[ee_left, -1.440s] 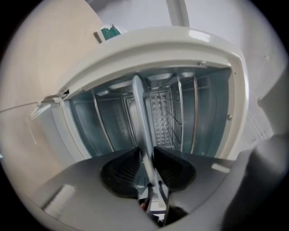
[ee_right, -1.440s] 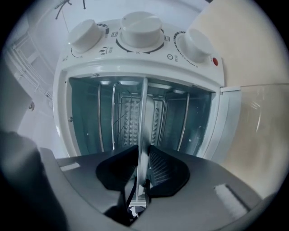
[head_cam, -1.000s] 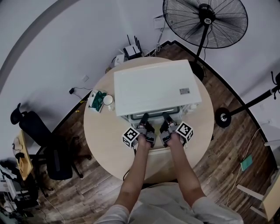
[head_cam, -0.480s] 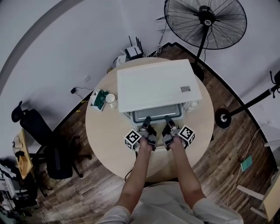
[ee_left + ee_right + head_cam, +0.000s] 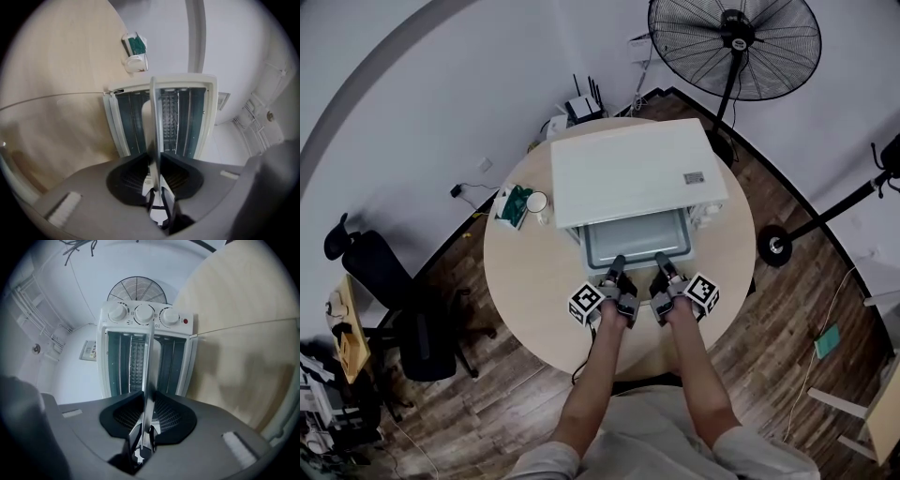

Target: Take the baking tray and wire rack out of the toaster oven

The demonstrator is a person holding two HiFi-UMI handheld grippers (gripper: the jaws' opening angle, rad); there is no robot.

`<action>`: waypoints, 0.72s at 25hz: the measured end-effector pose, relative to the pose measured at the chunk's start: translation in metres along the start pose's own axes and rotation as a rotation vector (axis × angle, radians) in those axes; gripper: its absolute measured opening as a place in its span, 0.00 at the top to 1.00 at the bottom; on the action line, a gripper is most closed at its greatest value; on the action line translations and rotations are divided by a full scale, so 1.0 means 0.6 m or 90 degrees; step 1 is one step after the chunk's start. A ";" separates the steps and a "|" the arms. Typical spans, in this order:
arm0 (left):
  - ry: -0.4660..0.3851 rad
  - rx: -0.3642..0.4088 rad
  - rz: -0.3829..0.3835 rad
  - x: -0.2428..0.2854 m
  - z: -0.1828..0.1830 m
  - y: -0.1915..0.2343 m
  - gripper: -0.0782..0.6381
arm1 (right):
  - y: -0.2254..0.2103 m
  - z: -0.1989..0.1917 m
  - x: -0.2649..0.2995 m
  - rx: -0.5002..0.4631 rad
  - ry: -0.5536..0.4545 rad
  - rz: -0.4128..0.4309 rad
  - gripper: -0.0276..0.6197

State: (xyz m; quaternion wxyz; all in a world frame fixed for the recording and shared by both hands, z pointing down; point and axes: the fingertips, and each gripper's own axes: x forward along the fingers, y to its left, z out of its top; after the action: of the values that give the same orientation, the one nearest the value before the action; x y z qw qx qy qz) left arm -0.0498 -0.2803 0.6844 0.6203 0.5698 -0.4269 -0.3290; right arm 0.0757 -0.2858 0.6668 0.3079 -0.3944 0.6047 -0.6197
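A white toaster oven (image 5: 633, 173) stands on a round wooden table (image 5: 525, 291). A grey baking tray (image 5: 637, 239) sticks out of its front, toward me. My left gripper (image 5: 617, 269) is shut on the tray's front rim at the left. My right gripper (image 5: 660, 267) is shut on the same rim at the right. In the left gripper view the tray's edge (image 5: 154, 136) runs as a thin plate between the jaws of the left gripper (image 5: 156, 164). The right gripper (image 5: 147, 404) pinches the tray's edge (image 5: 150, 371) the same way, below the oven's knobs (image 5: 144, 314). A grid pattern shows deep in the cavity (image 5: 171, 117).
A white cup (image 5: 536, 202) and a green packet (image 5: 512, 205) lie on the table left of the oven. A router (image 5: 581, 110) sits behind it. A standing fan (image 5: 733, 42) is at the far right and an office chair (image 5: 384, 281) at the left on the floor.
Both grippers have drawn back toward me together, and the tray has slid further out of the oven; more of its grey surface shows now.
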 end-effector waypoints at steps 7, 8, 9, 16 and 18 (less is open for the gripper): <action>0.014 -0.002 0.000 -0.047 -0.024 0.007 0.70 | -0.008 -0.026 -0.050 0.000 -0.004 0.002 0.84; 0.015 -0.002 -0.001 -0.052 -0.026 0.008 0.70 | -0.009 -0.030 -0.055 -0.001 -0.004 0.002 0.84; 0.017 -0.002 -0.002 -0.057 -0.029 0.009 0.70 | -0.009 -0.033 -0.059 -0.002 -0.003 0.001 0.84; 0.030 0.000 -0.008 -0.098 -0.051 0.013 0.70 | -0.014 -0.058 -0.104 -0.005 -0.003 -0.005 0.84; 0.034 0.001 -0.011 -0.108 -0.054 0.014 0.70 | -0.015 -0.065 -0.114 -0.006 -0.003 -0.007 0.84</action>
State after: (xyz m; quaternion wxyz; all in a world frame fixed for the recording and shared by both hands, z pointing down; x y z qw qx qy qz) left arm -0.0484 -0.2074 0.6834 0.6278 0.5827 -0.4057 -0.3189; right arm 0.0770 -0.2065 0.6694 0.3037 -0.4009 0.6047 -0.6175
